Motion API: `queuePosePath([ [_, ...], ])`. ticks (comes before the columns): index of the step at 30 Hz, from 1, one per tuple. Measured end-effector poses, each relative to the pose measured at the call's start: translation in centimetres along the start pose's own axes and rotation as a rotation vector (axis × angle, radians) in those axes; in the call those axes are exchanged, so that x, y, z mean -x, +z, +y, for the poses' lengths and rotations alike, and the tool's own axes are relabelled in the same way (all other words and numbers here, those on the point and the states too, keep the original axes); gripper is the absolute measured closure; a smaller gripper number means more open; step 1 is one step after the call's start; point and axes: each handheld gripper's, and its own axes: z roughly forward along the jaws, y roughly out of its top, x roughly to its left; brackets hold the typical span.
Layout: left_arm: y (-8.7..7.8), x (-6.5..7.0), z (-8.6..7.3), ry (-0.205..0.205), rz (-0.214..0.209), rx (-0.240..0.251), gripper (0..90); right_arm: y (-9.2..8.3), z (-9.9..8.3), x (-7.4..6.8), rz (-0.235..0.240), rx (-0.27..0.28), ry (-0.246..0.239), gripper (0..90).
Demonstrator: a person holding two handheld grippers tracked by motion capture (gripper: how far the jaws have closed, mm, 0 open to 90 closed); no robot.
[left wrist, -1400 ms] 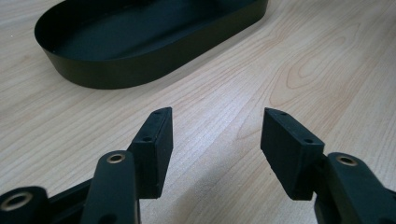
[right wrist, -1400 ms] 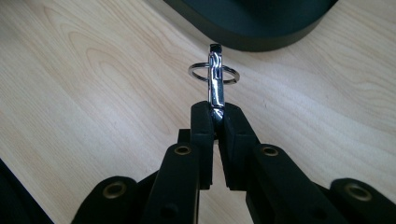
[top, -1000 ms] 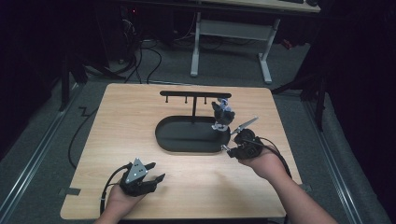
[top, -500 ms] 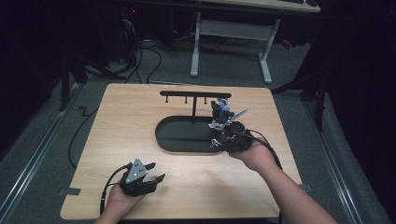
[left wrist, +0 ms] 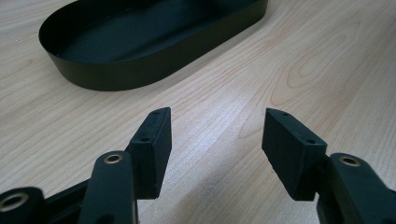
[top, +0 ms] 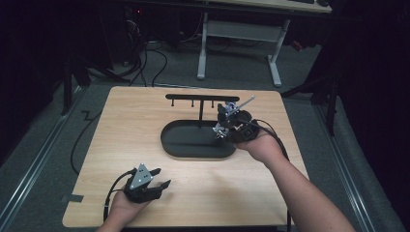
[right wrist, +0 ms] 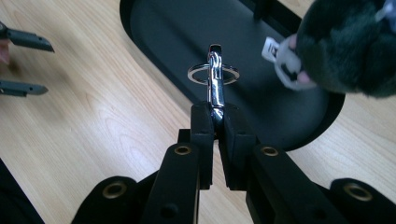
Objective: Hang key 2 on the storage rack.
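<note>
Right gripper view looks along the right tongs point(right wrist: 215, 122), whose jaws are drawn almost together and clamp the lower end of a shiny metal clasp point(right wrist: 215, 88). The clasp stands straight out from between the jaw tips, its long axis in line with the jaws, its free end pointing away from the hand and over the black oval tray point(right wrist: 163, 28). A thin metal key ring point(right wrist: 213, 73) is threaded through the clasp near its far end and lies roughly flat, crosswise to it. To the upper right of that view a dark furry toy point(right wrist: 348, 46) hangs close by, with a small white tag at its near edge; how it is joined to the ring I cannot tell.

In the high view the right tongs point(top: 231, 126) sit above the right end of the tray point(top: 169, 144), close to the foot of the black T-shaped hook stand point(top: 200, 99) that rises from the tray. The clasp and toy show there as a small bright-and-dark cluster at the jaw tips, too small to read in detail.

The left tongs point(top: 153, 185) rest low over the near left part of the bench point(top: 121, 116), well apart from the tray. The left gripper view shows their jaws point(left wrist: 215, 154) partly spread with bare wood between them, holding nothing and touching nothing; the near wall of the tray point(left wrist: 140, 74) lies ahead of them.
</note>
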Motion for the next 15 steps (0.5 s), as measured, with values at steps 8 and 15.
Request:
queuePosePath([
  [8,-0.1,-0.1,0.0,0.001,0.0,-0.005,43.4,-0.3,1.5,0.7,-0.019,0.006,0.015,85.0],
  [15,0.0,0.0,0.0,0.005,0.004,-0.002,43.4,-1.1,2.7,1.4,-0.041,0.029,0.037,85.0],
])
